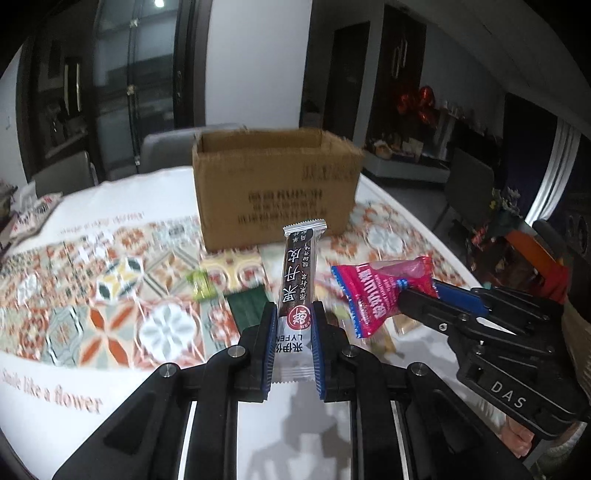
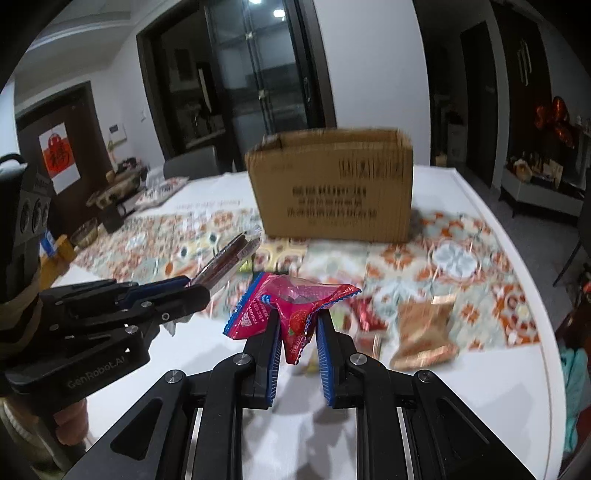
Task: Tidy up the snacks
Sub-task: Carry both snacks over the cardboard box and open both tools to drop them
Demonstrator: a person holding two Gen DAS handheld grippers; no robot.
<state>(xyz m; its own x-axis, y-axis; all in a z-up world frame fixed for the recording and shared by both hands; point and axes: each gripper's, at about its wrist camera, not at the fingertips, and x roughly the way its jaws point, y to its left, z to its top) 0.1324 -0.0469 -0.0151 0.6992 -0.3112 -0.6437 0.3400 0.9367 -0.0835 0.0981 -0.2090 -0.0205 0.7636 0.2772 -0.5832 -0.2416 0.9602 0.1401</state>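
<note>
Showing only in right view: gold packet [image 2: 424, 334] beside pink packet [image 2: 295, 310].

A white table [image 2: 498, 229] spread with a patterned tile-print cloth [image 1: 110, 280] is seen ahead of the tongs. Beyond it, grey chairs [image 1: 166, 147] are set against dark glass-fronted cabinets [image 2: 258, 74] and white walls [image 2: 373, 66]. Ceiling spotlights [image 2: 255, 2] are reflected above. Red balloons [image 1: 417, 103] are seen to the far right, a red paper decoration [image 2: 57, 157] to the far left.
</note>
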